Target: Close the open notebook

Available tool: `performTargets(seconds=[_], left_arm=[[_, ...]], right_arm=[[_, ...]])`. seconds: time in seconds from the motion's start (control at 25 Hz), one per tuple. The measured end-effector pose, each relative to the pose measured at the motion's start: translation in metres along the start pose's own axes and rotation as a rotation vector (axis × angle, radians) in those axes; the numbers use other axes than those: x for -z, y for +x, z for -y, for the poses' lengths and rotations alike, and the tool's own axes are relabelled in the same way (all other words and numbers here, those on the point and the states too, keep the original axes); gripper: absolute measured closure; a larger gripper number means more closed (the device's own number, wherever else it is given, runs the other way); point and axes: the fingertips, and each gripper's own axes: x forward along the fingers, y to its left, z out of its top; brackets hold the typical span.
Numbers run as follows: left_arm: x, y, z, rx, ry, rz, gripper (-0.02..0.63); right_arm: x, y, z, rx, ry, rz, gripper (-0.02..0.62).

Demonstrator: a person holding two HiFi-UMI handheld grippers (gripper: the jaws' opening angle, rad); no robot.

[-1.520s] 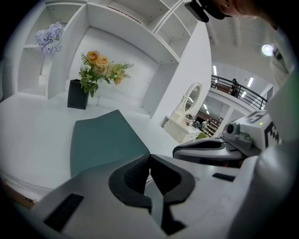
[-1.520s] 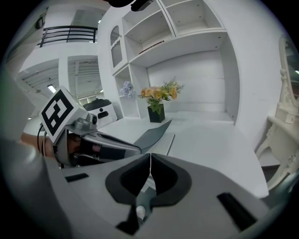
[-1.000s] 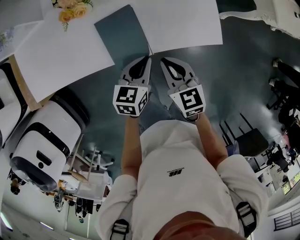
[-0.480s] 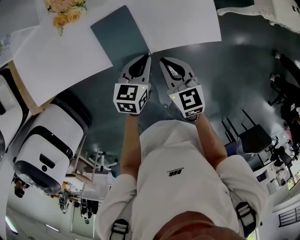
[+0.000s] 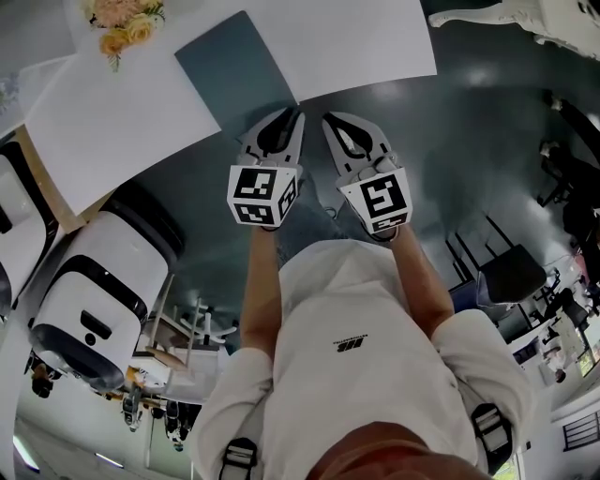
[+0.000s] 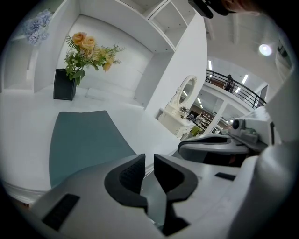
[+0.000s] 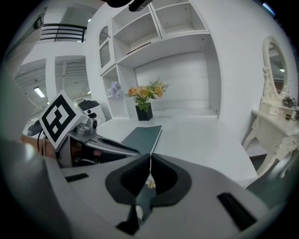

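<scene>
Notebook [image 5: 239,61] lies flat on the white tabletop [image 5: 366,37], turned at an angle, its near corner close to the tabletop's front edge. Only one plain teal face shows, with a thin pale strip along one long side in the right gripper view. No spread of white pages is visible, so it looks to me already shut, though I cannot be sure from these views.

It should be light and thin, with a smooth cover that probably bends a little. Lying flush on the surface, it gives little to get under. The pale long edge, likely the page side away from the spine, is where I would take hold, pinching only the top cover near a corner. Smooth cover on smooth tabletop may let the book slide instead of lift, so the other tongs may need to steady it.

Left tongs [image 5: 296,114] hover just short of the near corner, jaws drawn almost together with a slim gap and nothing in it. Right tongs [image 5: 326,118] hang just beside them, jaws pressed together and empty.

Flowers [image 5: 117,23] in a dark vase [image 6: 64,84] stand at the back, well apart from the notebook.
</scene>
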Motion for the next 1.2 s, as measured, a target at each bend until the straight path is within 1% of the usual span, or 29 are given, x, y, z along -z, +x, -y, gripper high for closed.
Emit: performTargets(seconds=[0.52,1.2], left_arm=[[-0.022,-0.035,0.013,-0.052,0.017,0.083,0.606],[-0.043,-0.071,0.022,-0.116,0.022,0.144,0.606]], right_arm=[[-0.018,-0.021,0.007,-0.011,-0.007,0.074,0.600],[-0.045,-0.039,-0.007,-0.058,-0.051,0.115,0.598]])
